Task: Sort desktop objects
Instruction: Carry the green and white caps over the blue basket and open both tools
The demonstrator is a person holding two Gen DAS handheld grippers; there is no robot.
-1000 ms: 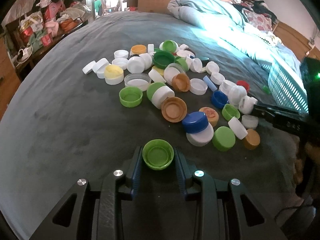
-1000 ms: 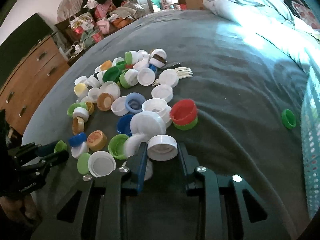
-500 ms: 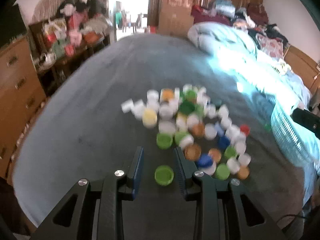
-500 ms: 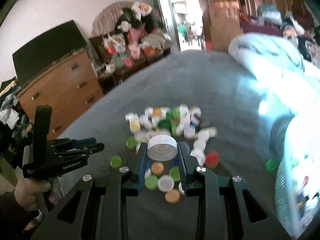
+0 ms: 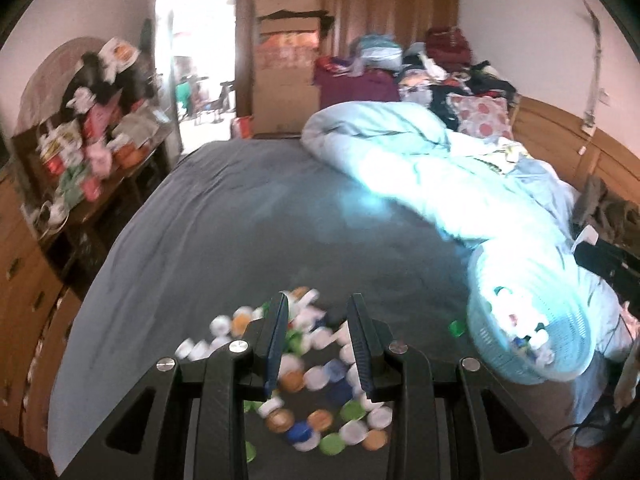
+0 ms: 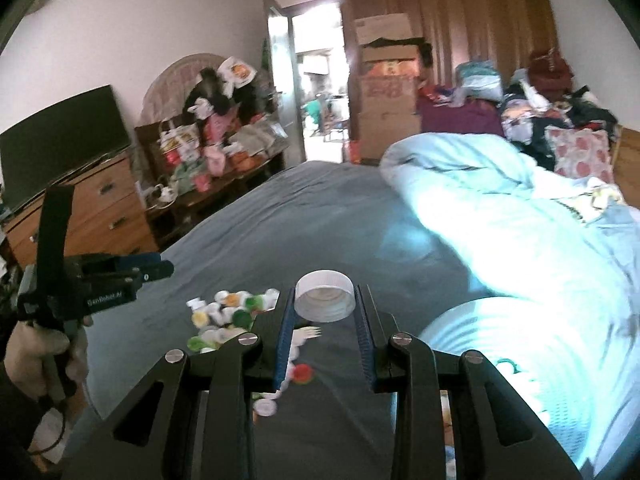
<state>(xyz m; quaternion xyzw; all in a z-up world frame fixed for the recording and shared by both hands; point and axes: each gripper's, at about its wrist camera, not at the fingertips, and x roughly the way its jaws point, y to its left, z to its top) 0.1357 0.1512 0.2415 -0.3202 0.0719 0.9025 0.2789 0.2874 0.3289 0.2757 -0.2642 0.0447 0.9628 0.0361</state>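
A pile of coloured bottle caps lies on the grey bed cover, blurred by motion; it also shows in the right wrist view. My left gripper is open and empty, raised high above the pile. My right gripper is shut on a white cap and holds it high above the bed. The left gripper also shows at the left of the right wrist view. A light-blue mesh basket with several caps inside sits at the right.
A pale blue duvet is bunched along the right of the bed. One green cap lies apart near the basket. A wooden dresser with a TV and a cluttered shelf stand left. Cardboard boxes are behind.
Both grippers have risen far above the bed. The left gripper let the green cap go and now holds nothing. The right gripper still holds the white cap.
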